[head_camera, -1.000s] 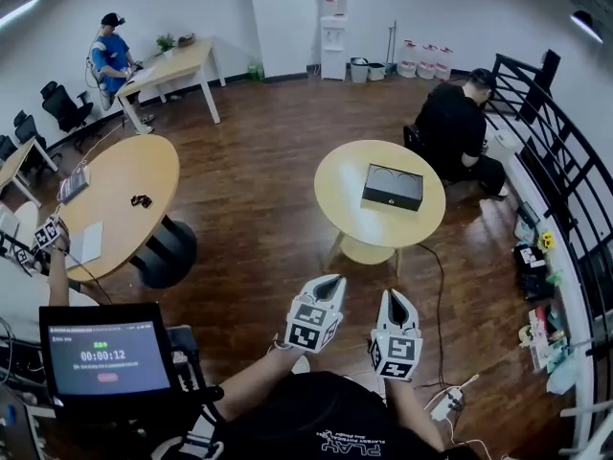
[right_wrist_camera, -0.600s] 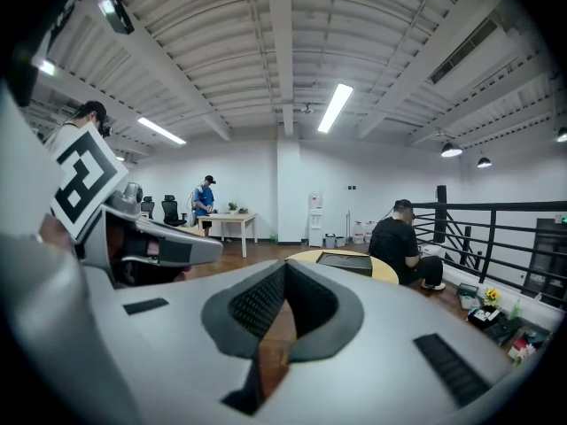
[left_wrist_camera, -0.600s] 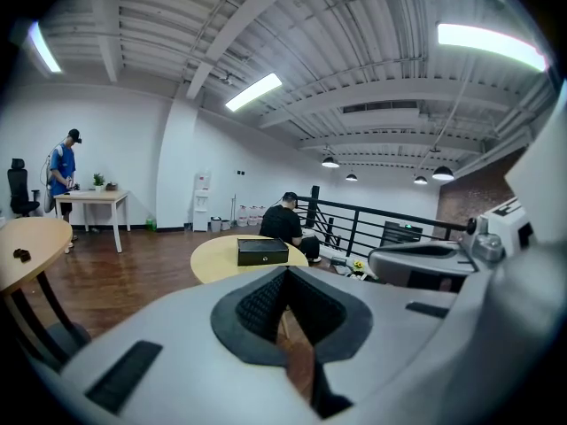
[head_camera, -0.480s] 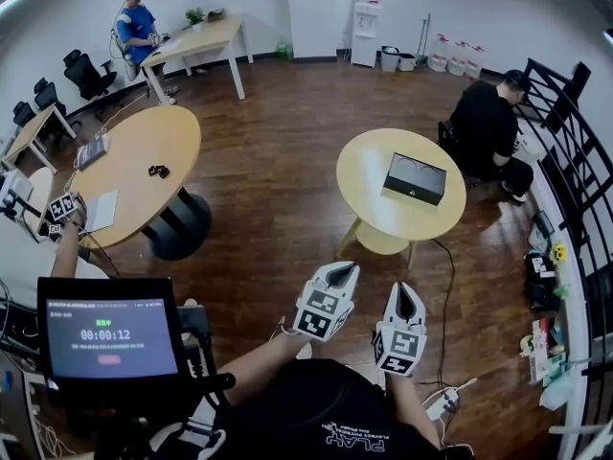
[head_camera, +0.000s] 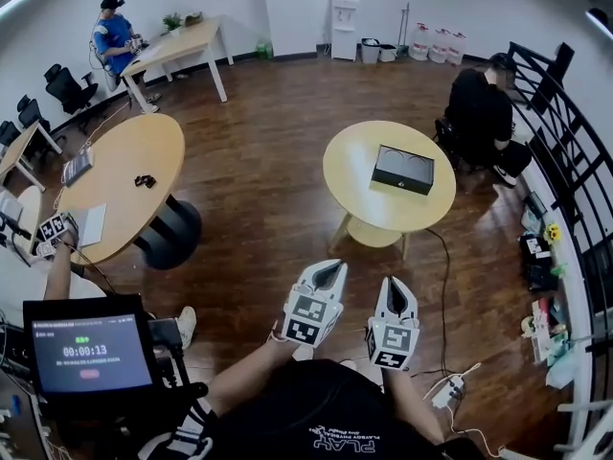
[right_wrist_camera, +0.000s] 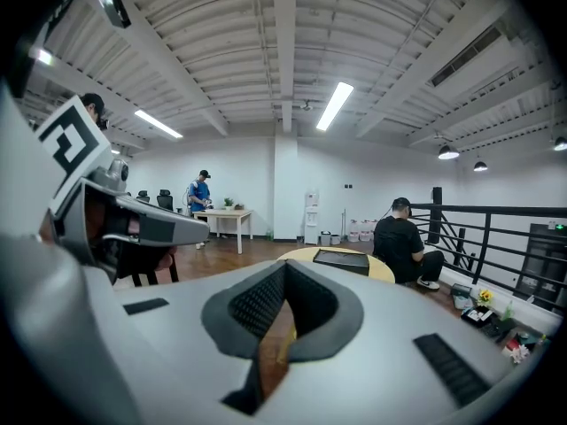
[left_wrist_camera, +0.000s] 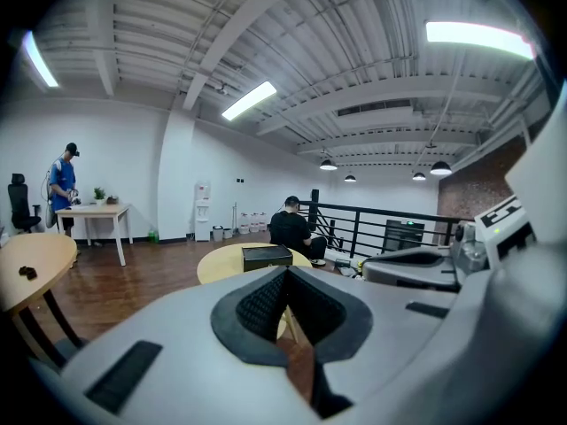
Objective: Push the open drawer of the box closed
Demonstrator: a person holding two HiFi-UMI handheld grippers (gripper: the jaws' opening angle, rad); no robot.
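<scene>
A flat black box (head_camera: pixel 403 169) lies on a small round yellow table (head_camera: pixel 354 199) across the wooden floor, far ahead of both grippers. From here I cannot make out its drawer. The left gripper (head_camera: pixel 328 268) and right gripper (head_camera: pixel 397 287) are held side by side at waist height, pointing toward that table. In the left gripper view the jaws (left_wrist_camera: pixel 285 274) are shut with nothing between them, and the box (left_wrist_camera: pixel 267 257) shows small beyond them. In the right gripper view the jaws (right_wrist_camera: pixel 285 269) are likewise shut and empty, with the box (right_wrist_camera: pixel 337 260) ahead to the right.
A person in black (head_camera: pixel 479 113) sits just beyond the small table, by a black railing (head_camera: pixel 565 161). At the left are a larger round table (head_camera: pixel 124 180) and a monitor (head_camera: pixel 86 353). A cable and power strip (head_camera: pixel 445 391) lie on the floor at my right.
The head view has swung a little, so the table and box sit slightly differently in it. Both grippers stay side by side and shut.
</scene>
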